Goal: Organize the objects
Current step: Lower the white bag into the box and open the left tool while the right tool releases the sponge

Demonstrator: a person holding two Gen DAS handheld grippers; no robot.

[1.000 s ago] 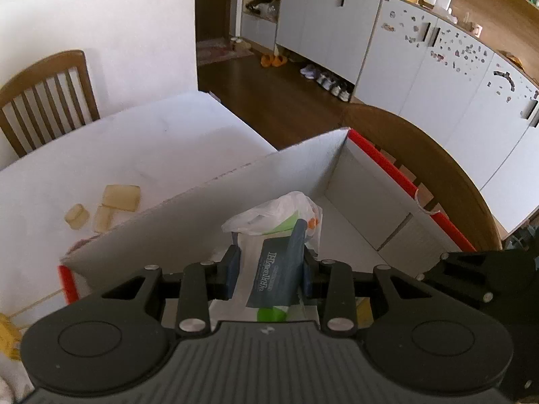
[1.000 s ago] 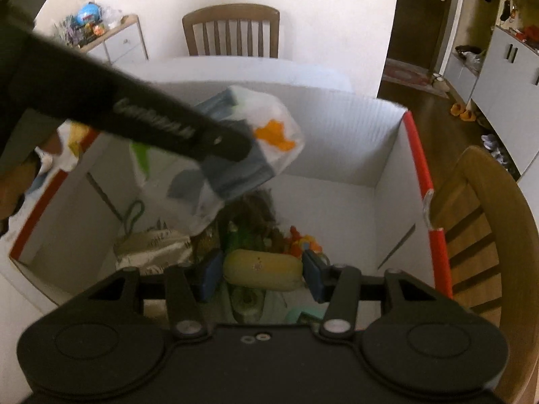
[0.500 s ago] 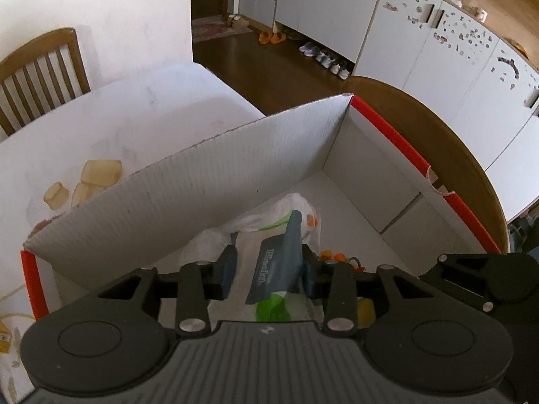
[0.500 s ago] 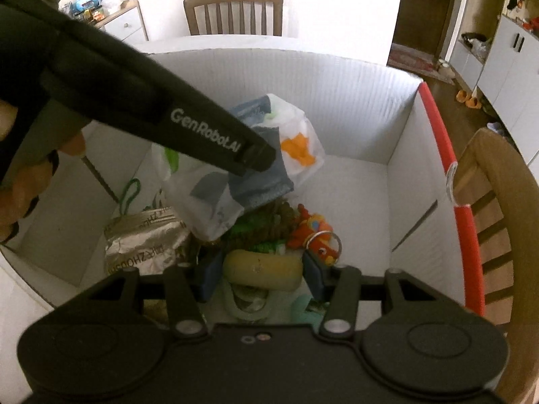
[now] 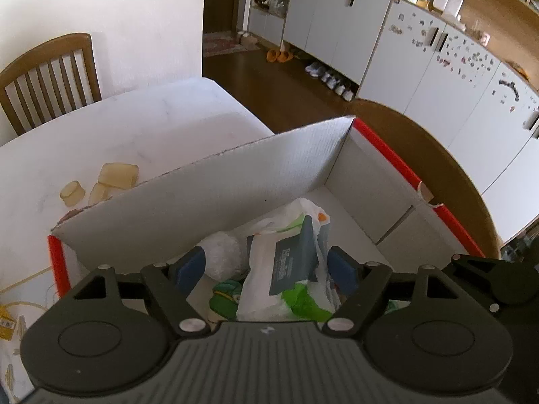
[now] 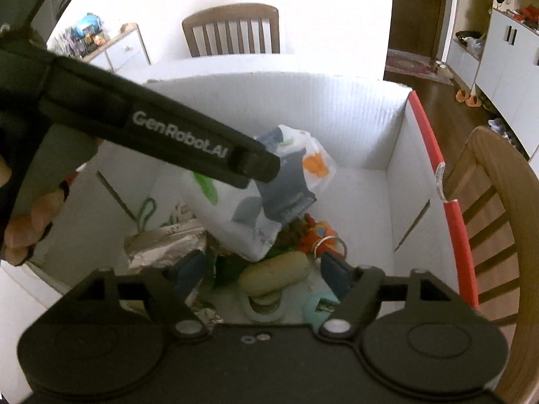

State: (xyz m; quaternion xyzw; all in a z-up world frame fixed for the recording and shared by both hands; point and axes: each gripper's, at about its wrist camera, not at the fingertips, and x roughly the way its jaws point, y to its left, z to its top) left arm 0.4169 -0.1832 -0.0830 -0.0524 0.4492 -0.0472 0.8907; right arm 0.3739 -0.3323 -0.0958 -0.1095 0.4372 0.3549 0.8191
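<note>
A white plastic bag with a grey-blue packet (image 5: 293,269) lies in the white cardboard box with red edges (image 5: 235,181), on other items. My left gripper (image 5: 266,266) is open above it, fingers apart on both sides of the bag. In the right wrist view the bag (image 6: 262,198) rests on the pile, and the left gripper's black finger (image 6: 188,148) crosses above it. My right gripper (image 6: 262,276) is open over a yellowish oblong object (image 6: 274,272) that lies on the box floor (image 6: 357,222).
The box also holds a foil packet (image 6: 165,245), an orange toy with a ring (image 6: 320,232) and green items. Yellowish blocks (image 5: 111,181) lie on the white table (image 5: 134,128). Wooden chairs stand behind the table (image 6: 232,30) and right of the box (image 6: 495,208).
Both grippers opened. The left let go of the bag, which dropped onto the pile. The right let go of the yellowish object, which now lies on the box floor.
</note>
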